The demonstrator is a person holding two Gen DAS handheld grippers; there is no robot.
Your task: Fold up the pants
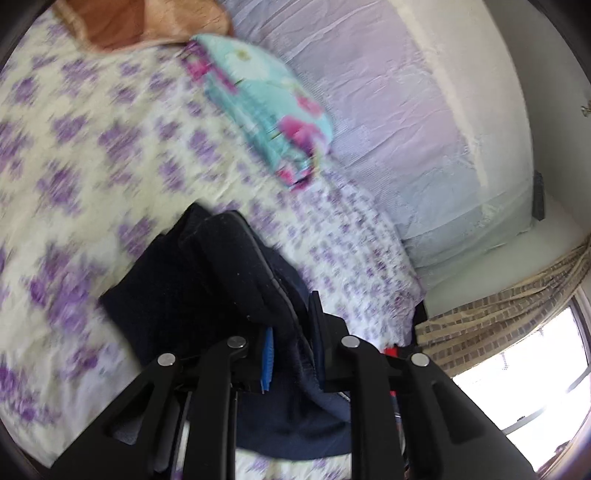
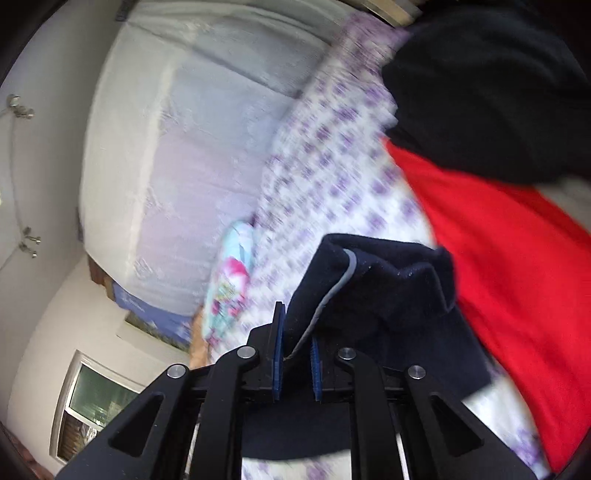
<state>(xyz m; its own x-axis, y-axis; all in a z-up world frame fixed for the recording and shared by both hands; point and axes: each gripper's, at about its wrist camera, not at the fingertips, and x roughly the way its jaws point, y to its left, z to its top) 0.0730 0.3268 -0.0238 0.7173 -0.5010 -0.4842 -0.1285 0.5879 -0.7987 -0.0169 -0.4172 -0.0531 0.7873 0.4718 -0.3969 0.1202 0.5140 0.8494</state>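
The dark navy pants (image 1: 207,280) with grey piping hang bunched from my left gripper (image 1: 290,354), which is shut on the cloth; fabric fills the gap between its blue pads. In the right wrist view another part of the same pants (image 2: 388,295) is pinched in my right gripper (image 2: 297,363), shut on the fabric near the grey piping. Both held parts are lifted above the white bedsheet with purple flowers (image 1: 92,155). Both views are motion-blurred.
A folded turquoise floral cloth (image 1: 266,107) lies on the bed, and an orange-brown blanket (image 1: 140,22) at its far corner. A red garment (image 2: 498,258) and a black garment (image 2: 491,81) lie at right. A lilac mattress leans on the wall (image 1: 388,110); a curtain (image 1: 498,317) and a window are nearby.
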